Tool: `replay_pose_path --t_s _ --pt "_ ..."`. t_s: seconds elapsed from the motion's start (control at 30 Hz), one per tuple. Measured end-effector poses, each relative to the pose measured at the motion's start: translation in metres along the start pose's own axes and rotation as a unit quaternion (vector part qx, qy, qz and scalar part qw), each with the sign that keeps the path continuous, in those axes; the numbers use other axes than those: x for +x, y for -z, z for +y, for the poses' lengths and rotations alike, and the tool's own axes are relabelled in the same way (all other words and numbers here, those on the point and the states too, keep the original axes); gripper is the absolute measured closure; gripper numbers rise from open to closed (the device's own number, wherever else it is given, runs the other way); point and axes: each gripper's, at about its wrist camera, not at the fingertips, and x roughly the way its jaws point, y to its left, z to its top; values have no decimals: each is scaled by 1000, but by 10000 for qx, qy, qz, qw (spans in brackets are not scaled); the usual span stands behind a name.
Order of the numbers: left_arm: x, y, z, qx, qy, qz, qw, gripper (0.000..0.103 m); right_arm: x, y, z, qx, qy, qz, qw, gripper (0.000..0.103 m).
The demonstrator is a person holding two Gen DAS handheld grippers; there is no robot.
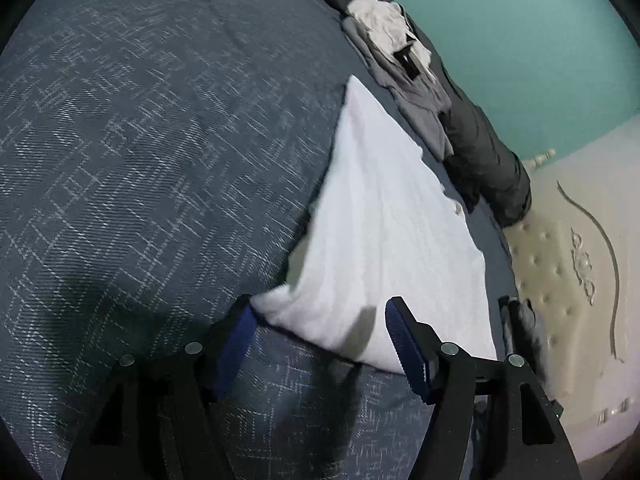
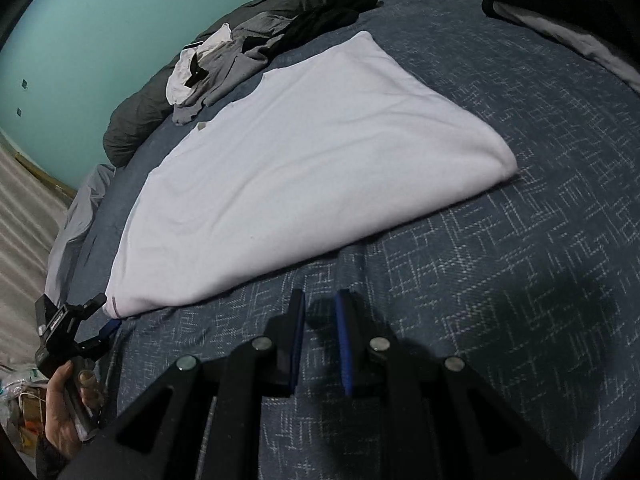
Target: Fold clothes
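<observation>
The white garment lies folded flat on the dark blue patterned bedspread, spread wide across the middle of the bed, its rounded folded corner pointing off to the right in the right wrist view and a long edge running down to the lower left. Over on that lower-left corner sits the left gripper, its blue-padded fingers just at the cloth's hem, with the person's hand wrapped around the handle below it. From the left gripper's own camera the jaws stand wide apart, one blue pad on each side of the garment's near corner; the corner lies between them on the bedspread, the pads not pressing on it, nothing gripped. The right gripper hangs over bare bedspread just short of the garment's near edge, its two blue pads drawn close together with only a narrow gap, and nothing in that gap, so nearly closed and empty. Away at the far side of the bed there is a heap of other clothes: a grey garment crumpled with a whitish one on top of it, some black cloth beside them, and a rolled dark grey blanket running along the bed's edge against the teal wall. The left view catches the same heap beyond the white garment's tip, and a cream tufted headboard off to the right.
</observation>
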Motion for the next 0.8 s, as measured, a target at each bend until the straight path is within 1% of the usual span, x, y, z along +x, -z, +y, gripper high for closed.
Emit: replay_pose_path --t_s 0.1,0.17,0.2,0.23,0.27,0.33,0.4,0.53,0.8 --pt "-2 -1 0 38 -116 -128 9998 34 0 0 -6 88 -93 -18 9999 88" --pt "1 -3 -2 93 -123 -120 9998 34 0 0 -8 120 -128 -22 9998 88" --pt "3 -3 -2 97 -108 -107 9998 39 0 0 -8 135 -147 -24 9998 88" --pt "5 -4 -2 92 -89 -92 9999 49 0 0 -9 149 -166 -26 9997 88" --pt "7 -4 -3 87 -69 -77 9999 54 1 0 -9 158 -180 -28 9997 88" --pt "10 -4 -5 148 -67 -35 9999 74 1 0 -10 168 -197 -33 9997 88" --pt "13 -3 -9 213 -40 25 9998 83 1 -1 -10 179 -215 -39 9996 88" --pt "14 -2 -20 392 -7 58 9992 88 0 -2 -11 215 -264 -58 9994 88" --pt "-5 -10 -37 443 302 -102 9985 89 -3 -5 -20 383 -399 -112 9984 88"
